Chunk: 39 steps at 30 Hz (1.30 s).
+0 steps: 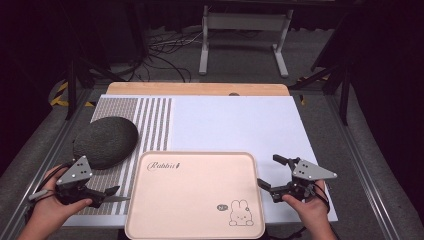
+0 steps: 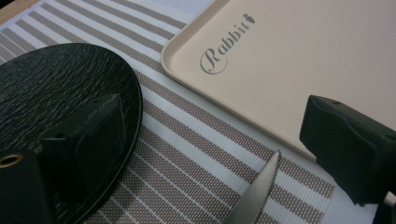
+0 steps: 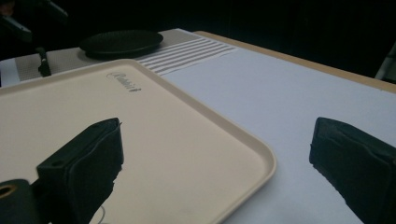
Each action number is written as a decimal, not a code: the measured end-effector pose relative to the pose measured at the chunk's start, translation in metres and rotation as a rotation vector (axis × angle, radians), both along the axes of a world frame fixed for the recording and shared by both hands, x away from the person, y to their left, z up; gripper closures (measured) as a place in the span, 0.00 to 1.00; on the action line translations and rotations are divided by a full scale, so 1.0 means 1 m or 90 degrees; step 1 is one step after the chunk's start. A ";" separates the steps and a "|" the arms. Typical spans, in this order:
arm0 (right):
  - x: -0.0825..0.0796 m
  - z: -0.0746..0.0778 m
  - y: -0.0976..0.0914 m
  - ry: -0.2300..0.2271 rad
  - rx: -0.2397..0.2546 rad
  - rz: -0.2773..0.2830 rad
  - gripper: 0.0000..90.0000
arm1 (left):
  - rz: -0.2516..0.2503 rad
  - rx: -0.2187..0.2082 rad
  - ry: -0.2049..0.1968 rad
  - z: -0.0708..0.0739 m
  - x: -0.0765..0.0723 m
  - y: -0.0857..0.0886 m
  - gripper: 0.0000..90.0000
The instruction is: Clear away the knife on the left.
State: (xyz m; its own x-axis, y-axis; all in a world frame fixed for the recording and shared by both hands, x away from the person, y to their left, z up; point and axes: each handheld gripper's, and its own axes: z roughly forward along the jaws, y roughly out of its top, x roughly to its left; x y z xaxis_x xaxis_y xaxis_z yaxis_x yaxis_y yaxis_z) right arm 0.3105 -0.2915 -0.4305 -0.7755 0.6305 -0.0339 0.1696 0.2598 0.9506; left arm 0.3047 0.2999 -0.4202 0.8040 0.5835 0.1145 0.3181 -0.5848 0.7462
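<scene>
Your left tool (image 1: 106, 195) sits at the near left corner of the surface (image 1: 200, 89) with its jaws spread wide, gripping nothing. Between them lies the knife (image 2: 260, 187), flat on the striped placemat (image 1: 150, 125), its tip pointing toward the left rim of the tray (image 1: 200, 154). In the left gripper view the blade comes up the middle of the gap and neither pad touches it, so the knife is framed for a pick rather than held. That centring looks deliberate: with the blade midway, both pads should meet it together instead of pushing it sideways. The dark plate (image 1: 106, 141) rests on the same placemat toward the left edge, just beyond your left hand (image 1: 47, 210), and one jaw hangs over its near rim, so watch that you do not nudge it as you come down. The tray lies against the near edge at the middle, bare, which suggests it is waiting to receive things. Your right tool (image 1: 270, 171) is also spread apart and empty, close beside the tray's right rim over the white sheet (image 1: 235, 125); in the right gripper view one jaw hangs above the tray and the other above the sheet, with the rim between them. I read that as a ready stance to steady or lift the tray.
</scene>
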 end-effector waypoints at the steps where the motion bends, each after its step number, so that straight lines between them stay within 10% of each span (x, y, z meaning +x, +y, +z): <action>1: 0.000 0.000 0.000 0.002 -0.003 0.000 0.04 | 0.000 0.000 0.000 0.000 0.000 0.000 0.09; 22: 0.002 -0.004 0.003 0.018 0.001 0.014 0.03 | -0.069 0.232 0.063 0.029 0.010 -0.013 0.10; 39: 0.003 -0.005 0.004 0.025 -0.006 0.018 0.03 | -0.092 0.338 0.126 0.025 0.015 -0.011 0.13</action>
